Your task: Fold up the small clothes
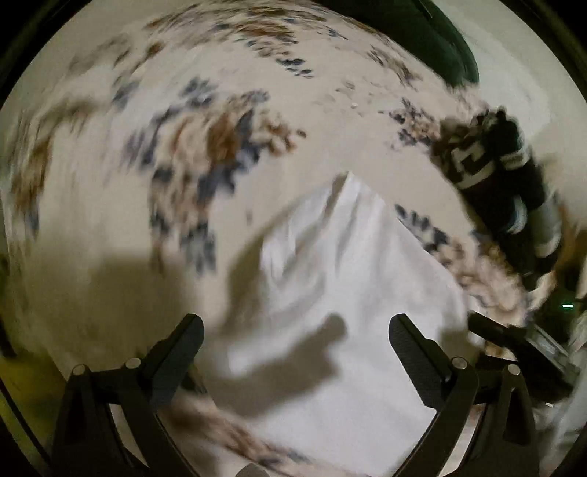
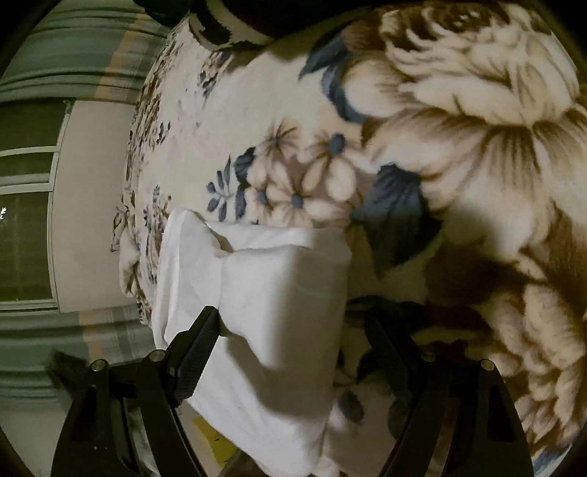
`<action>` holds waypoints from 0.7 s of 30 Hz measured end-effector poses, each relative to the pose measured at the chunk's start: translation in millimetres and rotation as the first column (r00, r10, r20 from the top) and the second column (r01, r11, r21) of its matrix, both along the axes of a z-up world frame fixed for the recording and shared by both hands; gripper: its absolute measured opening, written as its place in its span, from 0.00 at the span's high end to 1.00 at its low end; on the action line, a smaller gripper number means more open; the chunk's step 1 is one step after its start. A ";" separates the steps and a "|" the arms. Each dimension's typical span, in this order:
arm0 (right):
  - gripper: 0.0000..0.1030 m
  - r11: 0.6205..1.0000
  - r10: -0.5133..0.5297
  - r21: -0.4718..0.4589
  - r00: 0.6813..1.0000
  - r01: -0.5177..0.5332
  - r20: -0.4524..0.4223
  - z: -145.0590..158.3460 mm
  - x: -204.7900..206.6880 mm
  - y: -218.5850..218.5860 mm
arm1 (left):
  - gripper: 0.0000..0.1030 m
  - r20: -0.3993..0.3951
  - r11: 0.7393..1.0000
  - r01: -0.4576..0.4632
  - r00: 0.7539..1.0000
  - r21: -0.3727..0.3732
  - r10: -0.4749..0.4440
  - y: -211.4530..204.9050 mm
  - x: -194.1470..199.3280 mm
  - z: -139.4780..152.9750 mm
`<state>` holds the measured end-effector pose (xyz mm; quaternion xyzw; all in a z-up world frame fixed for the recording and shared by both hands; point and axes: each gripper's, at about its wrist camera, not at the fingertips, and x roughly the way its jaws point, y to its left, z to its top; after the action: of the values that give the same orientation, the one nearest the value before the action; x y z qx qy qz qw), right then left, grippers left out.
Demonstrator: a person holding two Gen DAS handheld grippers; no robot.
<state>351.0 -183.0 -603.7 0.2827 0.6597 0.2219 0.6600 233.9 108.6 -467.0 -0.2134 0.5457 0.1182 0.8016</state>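
A white garment [image 1: 341,279] lies partly folded on a floral blanket [image 1: 110,227]; the left wrist view is blurred by motion. My left gripper [image 1: 295,326] hovers over the garment's near part, open, with nothing pressed between its fingers. In the right wrist view the same white garment [image 2: 264,293] shows as a folded rectangle with one flap doubled over its top. My right gripper [image 2: 293,326] stands open above it. Its left finger [image 2: 200,341] is over the cloth's left part and its right finger [image 2: 385,348] is over the blanket [image 2: 477,165] past the cloth's right edge.
A dark garment with white bands [image 1: 491,172] lies on the blanket to the right, and shows again as a dark patterned heap [image 2: 227,22] at the top. The bed's edge [image 2: 132,205] drops off at the left, toward a curtain [image 2: 73,55] and a window [image 2: 25,220].
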 end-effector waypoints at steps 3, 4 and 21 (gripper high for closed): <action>0.20 1.000 -0.018 -0.015 1.000 0.018 0.010 -2.9 -1.9 0.5 | 0.00 -0.131 0.993 0.055 0.991 0.107 -0.041 25.8 31.0 -33.1; 0.20 0.999 -0.030 -0.020 0.999 0.030 0.012 -3.0 -3.3 -1.1 | 0.00 -0.170 0.989 0.070 0.984 0.132 -0.047 34.3 25.4 -44.6; 0.20 0.985 -0.132 0.098 0.986 0.142 -0.100 -4.1 -70.7 -1.7 | 0.00 -0.020 0.902 0.225 0.968 -0.368 -0.250 62.3 27.0 -80.8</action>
<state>280.3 -184.7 -607.8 0.3717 0.6563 0.1968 0.6264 260.9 171.0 -547.8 -0.2858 0.6064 -0.0763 0.7381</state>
